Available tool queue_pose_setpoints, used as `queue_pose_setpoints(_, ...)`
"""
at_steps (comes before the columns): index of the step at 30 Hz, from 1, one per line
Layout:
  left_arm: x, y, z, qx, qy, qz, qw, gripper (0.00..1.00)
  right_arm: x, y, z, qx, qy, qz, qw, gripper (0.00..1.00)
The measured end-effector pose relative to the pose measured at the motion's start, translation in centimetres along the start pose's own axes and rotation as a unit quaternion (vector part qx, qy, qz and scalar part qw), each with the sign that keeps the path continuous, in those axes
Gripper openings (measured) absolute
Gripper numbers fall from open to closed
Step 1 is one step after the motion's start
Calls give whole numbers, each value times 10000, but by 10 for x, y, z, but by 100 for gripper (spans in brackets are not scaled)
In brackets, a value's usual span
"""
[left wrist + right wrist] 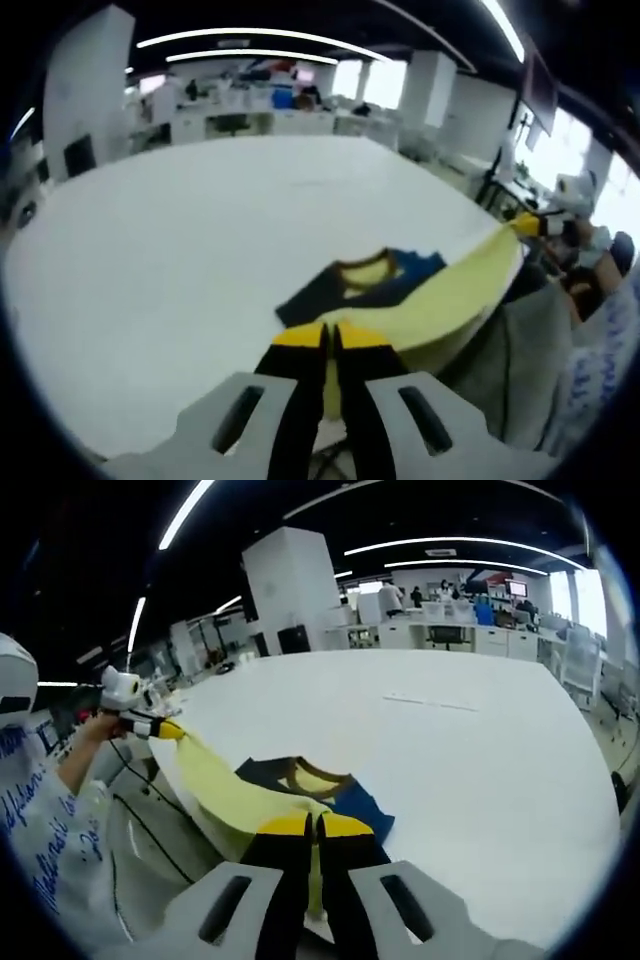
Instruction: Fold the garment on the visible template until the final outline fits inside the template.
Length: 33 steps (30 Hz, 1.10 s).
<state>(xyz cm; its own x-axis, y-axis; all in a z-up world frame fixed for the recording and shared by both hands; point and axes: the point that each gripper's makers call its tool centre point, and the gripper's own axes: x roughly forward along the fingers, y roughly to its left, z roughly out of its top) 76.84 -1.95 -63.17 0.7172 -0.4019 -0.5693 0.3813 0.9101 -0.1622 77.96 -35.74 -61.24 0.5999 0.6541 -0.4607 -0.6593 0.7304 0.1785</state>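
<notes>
white table [180,250], office desks [450,630], ceiling lights [240,40]

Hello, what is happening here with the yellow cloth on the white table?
A person is holding one gripper in each hand, and both the left gripper and the right gripper are shut on the yellow edge of a garment. The edge is stretched between them at the near side of the white table. The garment's dark blue part with the neckline lies on the table. No template can be made out.
</notes>
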Motion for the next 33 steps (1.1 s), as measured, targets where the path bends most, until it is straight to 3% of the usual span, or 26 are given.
queue_pose_setpoints(11,25,21,5,-39,-127,55,9999,0,22,-22,-11,62,80,-125,9999,3)
queue_pose_setpoints(21,56,33,5,130,23,80,9999,0,49,-43,-24,-9,241,-114,9996,3)
queue_pose_setpoints(33,84,49,7,27,-8,14,10000,0,70,-60,-25,-30,250,-251,9994,3)
